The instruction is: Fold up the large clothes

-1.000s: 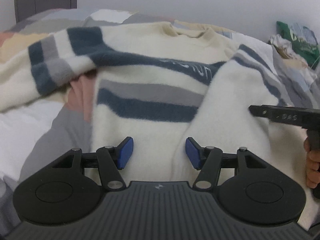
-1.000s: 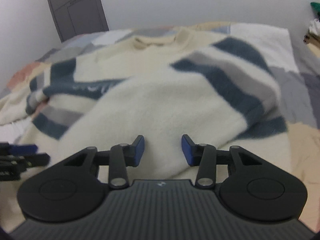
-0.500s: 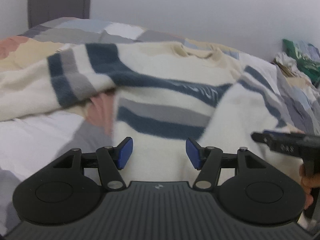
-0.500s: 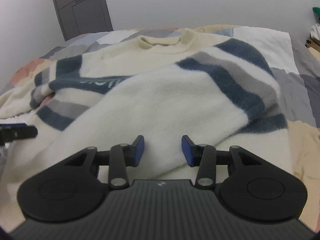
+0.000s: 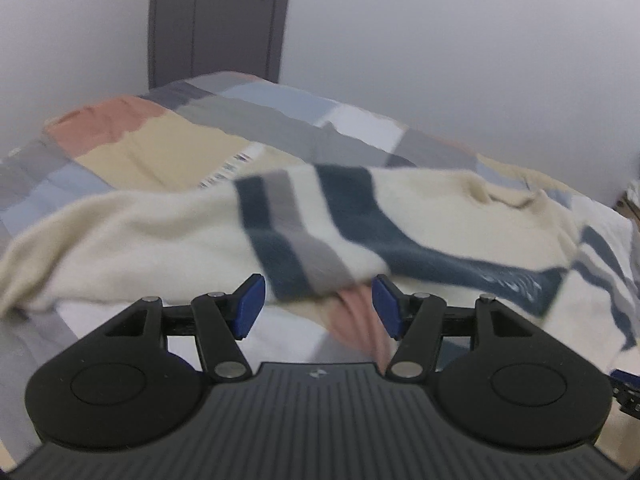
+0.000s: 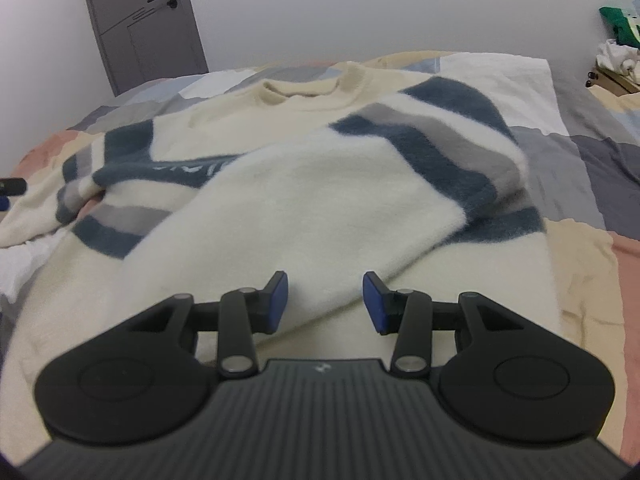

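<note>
A cream sweater point(image 6: 304, 184) with navy and grey stripes lies on the bed, its collar toward the far wall. Its right sleeve is folded across the body. The left sleeve point(image 5: 132, 236) stretches out to the left over the bedspread. My left gripper point(image 5: 318, 306) is open and hovers above the striped part of that left sleeve, with nothing between its blue pads. My right gripper point(image 6: 325, 302) is open too, just above the cuff end of the folded right sleeve, and its pads press on nothing. The left gripper's tip point(image 6: 10, 188) shows at the left edge of the right wrist view.
A patchwork bedspread point(image 5: 160, 152) in peach, tan, grey and white covers the bed. A grey door point(image 5: 218, 20) stands behind the bed's far left corner. Piled clothes and a green bag point(image 6: 618, 44) sit at the far right.
My left gripper has swung left and risen, from over the sweater's body to over the left sleeve; the door came into its view. The right gripper has barely shifted.
</note>
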The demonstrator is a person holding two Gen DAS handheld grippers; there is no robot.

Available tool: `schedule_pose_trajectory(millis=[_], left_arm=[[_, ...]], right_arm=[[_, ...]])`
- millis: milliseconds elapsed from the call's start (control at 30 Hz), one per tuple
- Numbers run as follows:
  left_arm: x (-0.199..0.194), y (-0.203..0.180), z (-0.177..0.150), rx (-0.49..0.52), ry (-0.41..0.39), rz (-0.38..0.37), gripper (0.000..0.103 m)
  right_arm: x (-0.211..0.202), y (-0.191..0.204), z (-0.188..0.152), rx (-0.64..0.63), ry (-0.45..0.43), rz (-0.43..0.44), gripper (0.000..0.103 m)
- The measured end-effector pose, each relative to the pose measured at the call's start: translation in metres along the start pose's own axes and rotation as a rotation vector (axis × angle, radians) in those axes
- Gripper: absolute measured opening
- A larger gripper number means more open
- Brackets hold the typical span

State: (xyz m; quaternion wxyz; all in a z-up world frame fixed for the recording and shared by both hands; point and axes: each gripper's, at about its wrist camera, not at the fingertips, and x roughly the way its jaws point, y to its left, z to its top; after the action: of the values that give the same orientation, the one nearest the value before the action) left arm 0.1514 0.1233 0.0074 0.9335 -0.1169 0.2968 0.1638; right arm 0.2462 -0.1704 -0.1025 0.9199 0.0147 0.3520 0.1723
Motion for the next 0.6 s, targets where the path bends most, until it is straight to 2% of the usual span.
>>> schedule_pose_trajectory(millis=[367, 533, 600], left_arm=[[-0.017, 0.088, 0.03, -0.143, -0.055, 0.134, 0.066], [-0.017, 0.133, 0.025, -0.137, -0.071, 0.177, 0.066], [-0.021, 0.163, 0.018, -0.223, -0.066, 0.146, 0.066]], right_arm=[[-0.003, 0.003, -0.004, 0.02, -0.002, -0.016, 0.044], [-0.002, 0.005, -0.004, 0.021, -0.001, -0.017, 0.044], [-0.001, 0.005, -0.004, 0.018, -0.001, -0.016, 0.044]])
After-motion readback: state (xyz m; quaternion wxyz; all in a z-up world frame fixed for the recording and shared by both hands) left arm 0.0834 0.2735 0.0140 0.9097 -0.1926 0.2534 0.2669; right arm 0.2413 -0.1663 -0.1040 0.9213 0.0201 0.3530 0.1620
